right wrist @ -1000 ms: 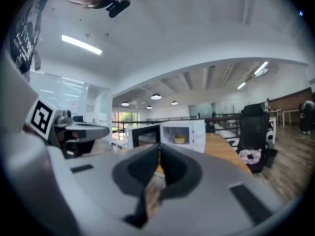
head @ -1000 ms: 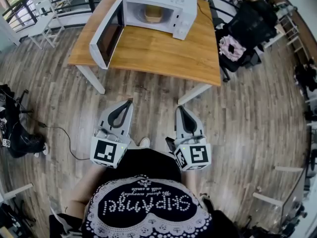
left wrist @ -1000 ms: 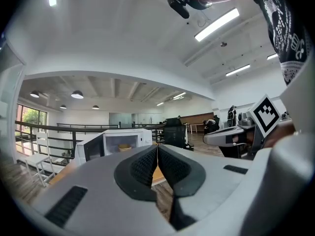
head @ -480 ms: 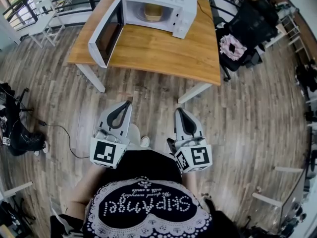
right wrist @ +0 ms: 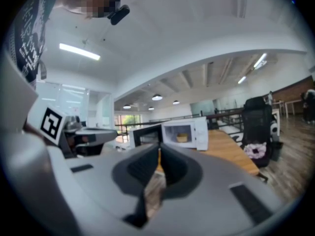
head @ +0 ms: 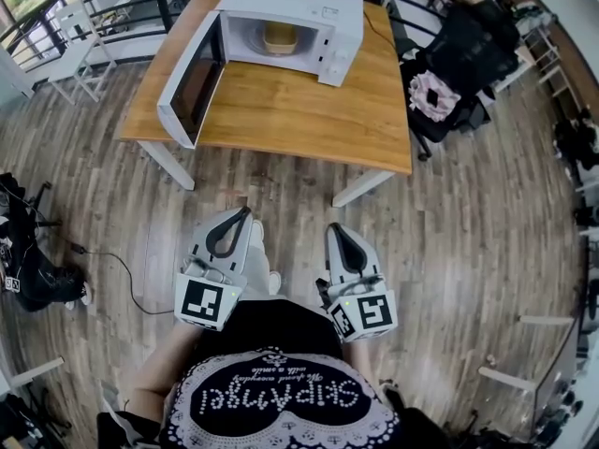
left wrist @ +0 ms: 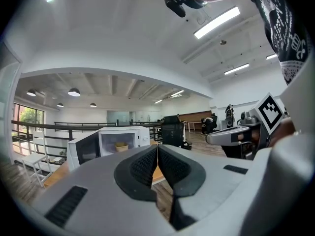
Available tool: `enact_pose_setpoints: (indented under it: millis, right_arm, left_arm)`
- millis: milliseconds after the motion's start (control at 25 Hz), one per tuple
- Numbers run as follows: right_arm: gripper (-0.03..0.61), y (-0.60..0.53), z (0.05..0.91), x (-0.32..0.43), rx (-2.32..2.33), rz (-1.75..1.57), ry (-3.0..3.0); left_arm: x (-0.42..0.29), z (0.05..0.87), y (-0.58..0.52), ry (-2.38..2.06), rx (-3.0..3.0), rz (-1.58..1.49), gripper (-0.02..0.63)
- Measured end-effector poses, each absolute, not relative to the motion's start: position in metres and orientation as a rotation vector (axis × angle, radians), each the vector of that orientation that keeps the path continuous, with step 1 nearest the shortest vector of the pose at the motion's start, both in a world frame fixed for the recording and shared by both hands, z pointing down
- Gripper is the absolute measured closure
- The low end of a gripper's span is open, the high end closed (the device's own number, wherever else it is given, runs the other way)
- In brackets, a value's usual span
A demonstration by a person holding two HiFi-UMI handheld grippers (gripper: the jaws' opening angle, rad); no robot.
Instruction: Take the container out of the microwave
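While standing back on the grey-brown plank floor (head: 449, 251), well short of the work, holds the grey left tool (head: 245, 212) and the grey right tool (head: 335, 227) side by side at waist level, each with its black-padded jaws pressed together on nothing. Touches nothing of the task. Further out, finds the light wooden counter (head: 299, 120) well apart from both tools, carrying the white box-shaped microwave oven (head: 328, 7) toward its far edge. Finds the microwave's dark-windowed door (head: 192, 78) already swung wide to the left, so counts the opening step as done. Sees the small tan round container (head: 279, 37) sitting inside the cavity, untouched. Leaves, by this reading, nearly everything: stepping up to the counter, spreading a tool, reaching into the cavity, pinching the container's rim and drawing it out.
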State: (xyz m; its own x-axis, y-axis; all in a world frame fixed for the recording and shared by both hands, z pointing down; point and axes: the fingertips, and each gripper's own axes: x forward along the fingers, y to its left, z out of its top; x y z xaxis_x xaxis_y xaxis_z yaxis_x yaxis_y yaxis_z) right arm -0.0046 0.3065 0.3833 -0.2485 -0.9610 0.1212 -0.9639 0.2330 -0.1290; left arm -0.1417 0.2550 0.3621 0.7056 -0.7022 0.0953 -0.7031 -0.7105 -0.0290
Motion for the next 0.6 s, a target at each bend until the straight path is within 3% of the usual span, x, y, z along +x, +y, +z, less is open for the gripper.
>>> enact_pose_setpoints:
  millis: [600]
  right_arm:
    - [0.543, 0.189, 0.384, 0.008, 1.934, 0.309, -2.41]
  left_arm:
    - [-0.125, 0.358, 0.14, -1.15, 2.907, 0.147, 0.586]
